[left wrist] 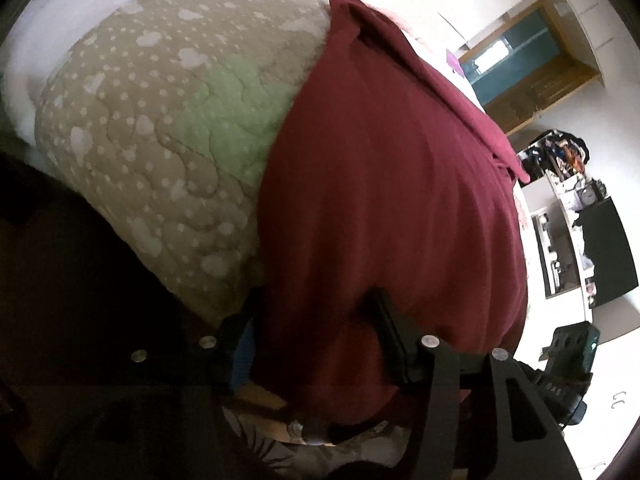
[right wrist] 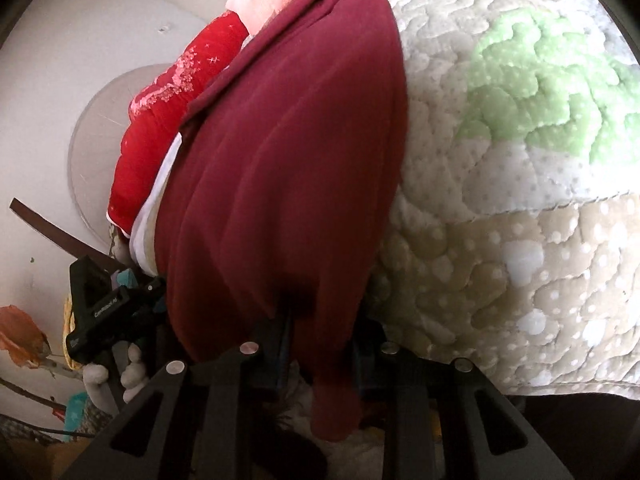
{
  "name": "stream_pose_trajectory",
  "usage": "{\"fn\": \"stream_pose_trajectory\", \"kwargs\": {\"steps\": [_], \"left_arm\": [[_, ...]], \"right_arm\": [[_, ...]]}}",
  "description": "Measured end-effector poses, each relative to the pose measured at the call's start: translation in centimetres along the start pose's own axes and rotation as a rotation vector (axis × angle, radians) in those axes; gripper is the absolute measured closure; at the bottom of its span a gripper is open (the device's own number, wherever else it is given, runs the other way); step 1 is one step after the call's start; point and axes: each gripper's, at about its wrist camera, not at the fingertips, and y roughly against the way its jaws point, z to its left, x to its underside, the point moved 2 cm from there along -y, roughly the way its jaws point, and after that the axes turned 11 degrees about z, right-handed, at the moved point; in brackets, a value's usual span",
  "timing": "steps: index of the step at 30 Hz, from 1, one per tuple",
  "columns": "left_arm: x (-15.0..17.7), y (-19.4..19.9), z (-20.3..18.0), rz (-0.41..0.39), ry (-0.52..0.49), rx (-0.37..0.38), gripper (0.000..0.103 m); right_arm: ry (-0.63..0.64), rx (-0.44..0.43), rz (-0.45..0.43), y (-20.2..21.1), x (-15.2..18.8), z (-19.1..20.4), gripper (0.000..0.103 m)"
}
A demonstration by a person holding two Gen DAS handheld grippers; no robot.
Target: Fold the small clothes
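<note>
1. Bedroom setting: quilted bedspread (left wrist: 132, 128), beige with pale spots and a green patch, carries everything; no desk is in view. White walls and a wooden cabinet (left wrist: 532, 64) with teal panels stand beyond the bed's far edge.

2. Maroon garment (left wrist: 384, 184): lies draped over the bedspread's near edge, running from the far side of the bed toward both cameras, its near end lifted off the quilt. Judged to be held stretched at two points so it can be flattened or doubled over.

3. Left gripper (left wrist: 316, 344): fingers stand either side of the garment's near hem with cloth between them; jaws fairly wide, grip on the cloth probable but not certain.

4. Right gripper (right wrist: 316, 344): jaws narrow, closed on a bunched fold of the garment, a tail of cloth hanging below the fingers.

5. Red cloth (right wrist: 172, 112) with a pale print, and a pink cloth (right wrist: 264, 4), lie beside the garment's far edge.

6. View differences: left wrist alone shows the cabinet and a cluttered shelf (left wrist: 568, 200); right wrist alone shows the red cloth clearly and the other gripper's body (right wrist: 104, 304) just beside the garment.
</note>
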Motion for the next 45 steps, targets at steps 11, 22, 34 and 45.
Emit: {"fn": "stream_pose_trajectory", "kwargs": {"steps": [11,22,34,45], "left_arm": [[-0.8,6.9,-3.1,-0.035,-0.049,0.074,0.092],[2.8,7.1,-2.6,0.026,-0.047,0.096,0.094],[-5.6,9.1,-4.2,-0.088,0.004,0.183,0.094],[-20.1,3.0,-8.1,-0.021,-0.007,0.067,0.093]], "right_arm": [[0.04,-0.096,-0.067,4.3,-0.6,2.7,0.096],[0.023,-0.181,-0.003,6.1,4.1,2.5,0.096],[0.058,-0.243,-0.15,9.7,-5.9,4.7,0.096],[0.034,-0.102,-0.201,7.4,-21.0,6.2,0.096]]}}
